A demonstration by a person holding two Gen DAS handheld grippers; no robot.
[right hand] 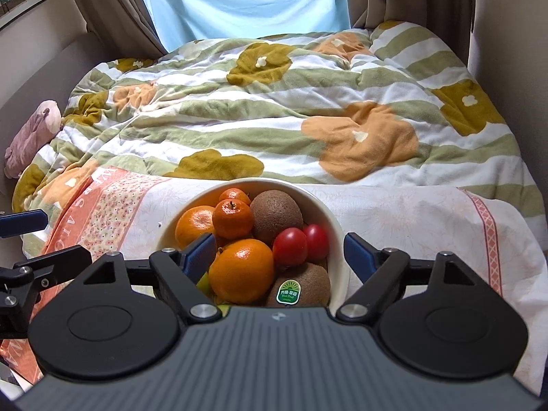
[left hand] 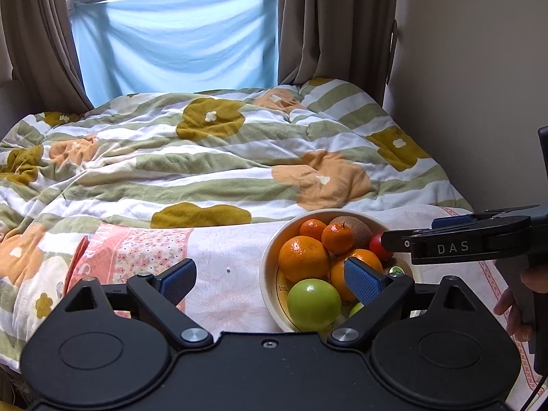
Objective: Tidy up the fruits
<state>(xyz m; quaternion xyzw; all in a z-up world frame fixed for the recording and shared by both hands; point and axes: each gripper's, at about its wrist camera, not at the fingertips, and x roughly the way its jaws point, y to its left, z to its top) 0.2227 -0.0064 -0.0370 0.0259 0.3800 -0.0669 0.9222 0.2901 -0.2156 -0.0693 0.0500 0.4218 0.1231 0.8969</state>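
A cream bowl [left hand: 270, 257] of fruit sits on a floral cloth on the bed; it also shows in the right wrist view [right hand: 337, 229]. It holds oranges [left hand: 303, 257], a green apple [left hand: 313, 304], kiwis [right hand: 275, 215] and red tomatoes [right hand: 290, 246]. My left gripper [left hand: 272, 282] is open and empty, its right pad over the bowl's near side. My right gripper [right hand: 281, 253] is open and empty, spread over the bowl above an orange [right hand: 241, 270] and a stickered kiwi [right hand: 301, 287]. The right gripper [left hand: 411, 236] reaches in from the right over the bowl.
A rumpled flower-patterned quilt [left hand: 205, 150] covers the bed behind the bowl. A white and pink cloth [left hand: 222, 274] lies under the bowl. Curtains and a blue sheet hang at the window. A wall stands at the right. A plush toy [right hand: 30, 133] lies at the left.
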